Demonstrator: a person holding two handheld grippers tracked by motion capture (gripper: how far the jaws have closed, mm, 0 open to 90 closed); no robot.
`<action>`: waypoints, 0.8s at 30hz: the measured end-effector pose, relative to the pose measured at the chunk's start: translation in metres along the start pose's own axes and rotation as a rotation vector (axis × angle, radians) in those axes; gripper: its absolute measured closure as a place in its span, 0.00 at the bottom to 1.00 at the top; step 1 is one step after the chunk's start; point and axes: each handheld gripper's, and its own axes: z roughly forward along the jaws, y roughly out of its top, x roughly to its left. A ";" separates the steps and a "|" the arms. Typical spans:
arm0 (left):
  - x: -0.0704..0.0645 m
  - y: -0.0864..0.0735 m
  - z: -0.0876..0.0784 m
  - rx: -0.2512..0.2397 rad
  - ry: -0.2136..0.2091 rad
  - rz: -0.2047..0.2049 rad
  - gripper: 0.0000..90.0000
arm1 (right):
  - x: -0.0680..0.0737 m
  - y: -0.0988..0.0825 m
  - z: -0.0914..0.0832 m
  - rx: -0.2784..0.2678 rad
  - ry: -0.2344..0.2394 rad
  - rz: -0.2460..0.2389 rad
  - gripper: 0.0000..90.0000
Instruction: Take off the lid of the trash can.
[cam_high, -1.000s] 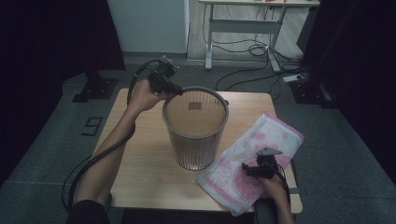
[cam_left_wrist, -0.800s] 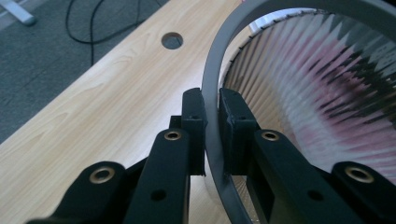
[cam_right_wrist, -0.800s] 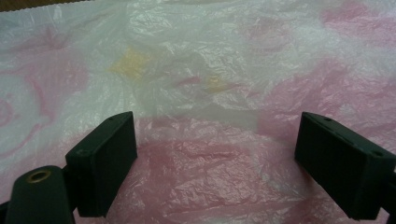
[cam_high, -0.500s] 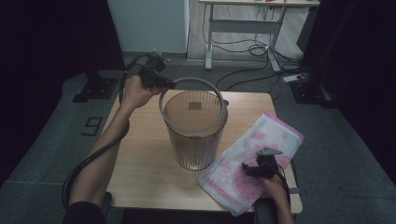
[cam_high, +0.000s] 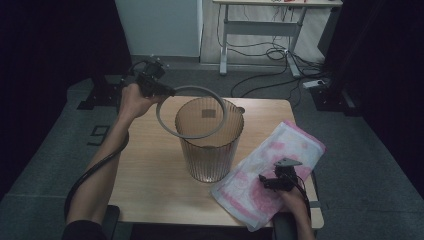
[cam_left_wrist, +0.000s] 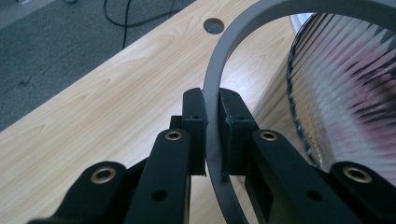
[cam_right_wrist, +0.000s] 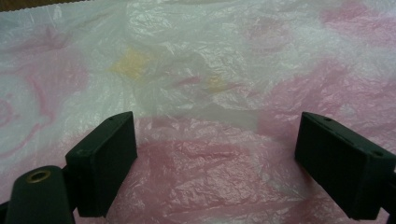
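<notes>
A ribbed, translucent brown bin (cam_high: 207, 145) stands upright in the middle of the wooden table (cam_high: 145, 165). My left gripper (cam_high: 167, 92) is shut on a grey ring (cam_high: 192, 112) and holds it tilted above the bin's rim, shifted to the left. In the left gripper view the ring (cam_left_wrist: 219, 84) runs between the two closed pads, with the bin wall (cam_left_wrist: 345, 93) at the right. A pink and white plastic bag (cam_high: 270, 170) lies flat on the table's right side. My right gripper (cam_high: 274, 182) rests over it, open, with the bag (cam_right_wrist: 205, 93) under its spread jaws.
The table has a round cable hole (cam_high: 240, 109) near its far edge. Beyond it stand a white cabinet (cam_high: 157, 27) and a desk frame (cam_high: 260, 30) with cables on the grey floor. The left gripper's cable (cam_high: 95, 172) trails along the forearm.
My left gripper has lifted the grey ring off the bin's rim and carried it left and slightly up. The right gripper has stayed where it was on the bag.
</notes>
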 end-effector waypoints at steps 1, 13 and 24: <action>0.002 -0.002 -0.001 -0.001 0.001 -0.002 0.90 | 0.000 0.000 0.000 0.000 0.000 0.000 0.13; 0.017 -0.027 -0.020 -0.012 0.033 -0.030 0.90 | 0.000 0.000 0.000 0.000 0.000 0.000 0.13; 0.028 -0.046 -0.033 -0.009 0.065 -0.052 0.90 | 0.000 0.000 0.000 0.000 -0.001 0.000 0.13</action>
